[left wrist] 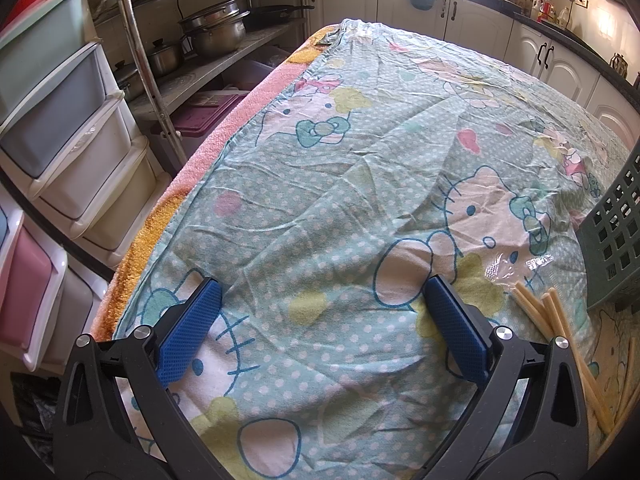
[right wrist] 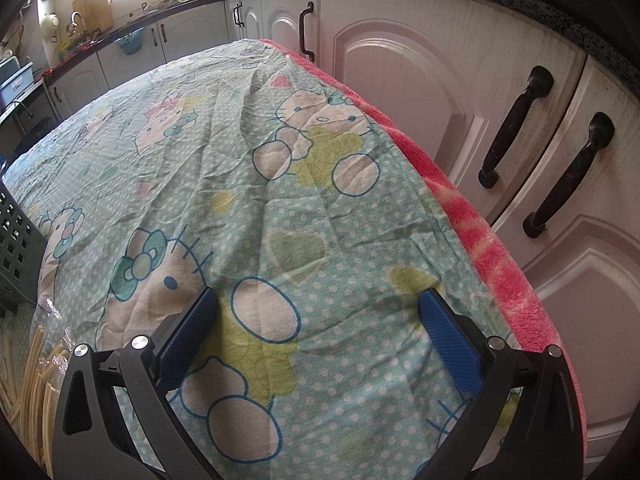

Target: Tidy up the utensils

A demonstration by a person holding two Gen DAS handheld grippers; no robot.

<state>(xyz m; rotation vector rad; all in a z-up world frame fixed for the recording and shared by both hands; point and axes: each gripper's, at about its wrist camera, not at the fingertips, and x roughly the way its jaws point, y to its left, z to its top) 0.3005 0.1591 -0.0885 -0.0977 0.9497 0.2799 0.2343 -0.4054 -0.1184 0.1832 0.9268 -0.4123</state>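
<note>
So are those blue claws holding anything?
No. Both the left gripper and right gripper are open and empty; the chopsticks lie untouched on the cloth.

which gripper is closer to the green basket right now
Hard to call; neither is clearly nearer. The left gripper has the green basket off to its right, the right gripper has it off to its left. Both are open, touching nothing.

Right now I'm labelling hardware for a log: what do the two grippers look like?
Both match: the left gripper and right gripper have black, angular arms with cut-out slots, round silver bolt heads at the joints, and flat blue pads with a fine dotted texture. No cables, markings or sleeves show.
</note>
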